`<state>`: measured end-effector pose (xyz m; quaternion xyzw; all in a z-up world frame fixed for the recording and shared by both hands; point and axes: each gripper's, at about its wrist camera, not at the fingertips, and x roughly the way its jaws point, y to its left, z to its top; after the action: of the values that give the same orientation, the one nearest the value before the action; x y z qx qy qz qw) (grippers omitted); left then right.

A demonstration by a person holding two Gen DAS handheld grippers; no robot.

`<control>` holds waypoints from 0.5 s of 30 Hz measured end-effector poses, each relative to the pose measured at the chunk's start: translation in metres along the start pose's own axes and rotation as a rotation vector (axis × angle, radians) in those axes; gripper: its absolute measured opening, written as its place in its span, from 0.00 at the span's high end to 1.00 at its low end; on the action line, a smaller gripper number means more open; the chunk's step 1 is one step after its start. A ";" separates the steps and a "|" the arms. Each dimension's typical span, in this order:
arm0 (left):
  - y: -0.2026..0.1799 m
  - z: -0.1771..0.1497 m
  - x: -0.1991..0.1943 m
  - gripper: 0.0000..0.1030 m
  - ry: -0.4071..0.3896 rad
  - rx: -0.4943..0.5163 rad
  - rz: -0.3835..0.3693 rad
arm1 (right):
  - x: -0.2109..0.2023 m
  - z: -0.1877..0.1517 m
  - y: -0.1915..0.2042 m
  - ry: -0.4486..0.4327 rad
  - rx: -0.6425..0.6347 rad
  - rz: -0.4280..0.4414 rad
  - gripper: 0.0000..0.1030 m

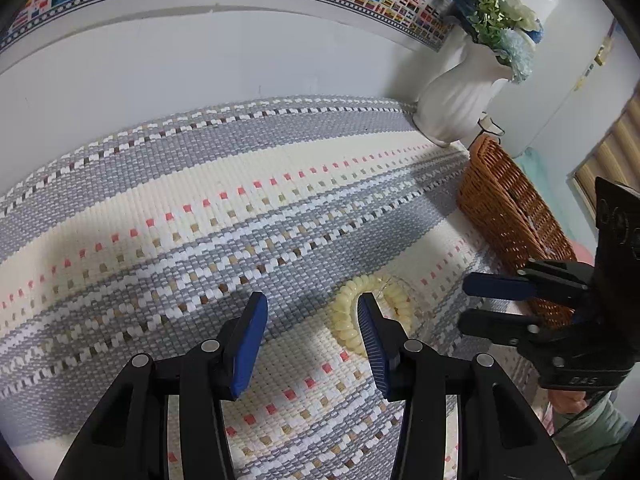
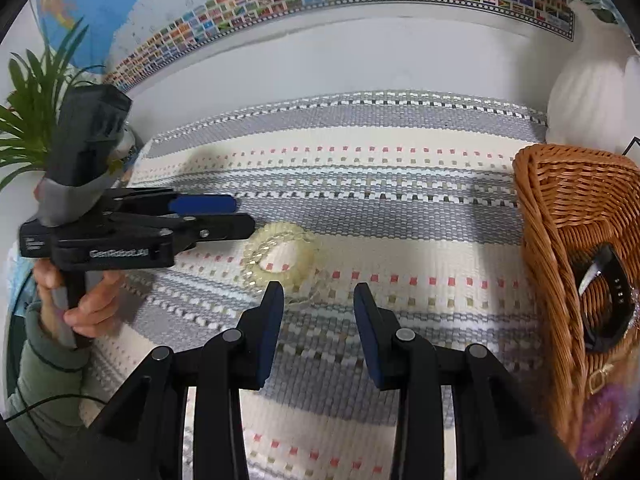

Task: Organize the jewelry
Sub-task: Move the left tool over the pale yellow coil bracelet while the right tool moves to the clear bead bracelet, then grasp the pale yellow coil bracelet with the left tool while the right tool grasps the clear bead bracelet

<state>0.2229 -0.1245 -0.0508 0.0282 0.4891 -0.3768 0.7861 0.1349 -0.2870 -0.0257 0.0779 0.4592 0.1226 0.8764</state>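
Right wrist view | pale coiled bracelet (image 2: 280, 258) on striped mat (image 2: 400, 208), basket (image 2: 560, 208) right | left gripper (image 2: 240, 216) and right gripper (image 2: 318, 304) both parted, empty | straddle one coil edge, close gently.

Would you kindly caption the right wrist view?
Open right gripper nears pale coiled bracelet beside wicker basket.

left gripper (image 1: 312, 344): black, blue pads | sleeve (image 2: 44, 376): green
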 end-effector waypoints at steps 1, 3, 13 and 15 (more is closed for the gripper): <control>0.000 0.000 0.001 0.54 0.003 -0.001 -0.001 | 0.003 0.000 -0.001 0.002 0.002 -0.002 0.62; -0.002 0.001 0.005 0.54 0.007 0.003 0.004 | 0.007 0.000 -0.002 0.006 0.007 -0.004 0.62; -0.006 0.002 0.009 0.54 0.003 0.015 0.015 | 0.025 -0.001 0.012 -0.008 -0.047 -0.100 0.62; -0.008 0.002 0.011 0.54 -0.001 0.022 0.021 | 0.027 -0.002 0.016 -0.014 -0.071 -0.130 0.64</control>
<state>0.2220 -0.1376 -0.0558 0.0422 0.4842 -0.3739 0.7899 0.1452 -0.2640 -0.0440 0.0179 0.4525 0.0812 0.8879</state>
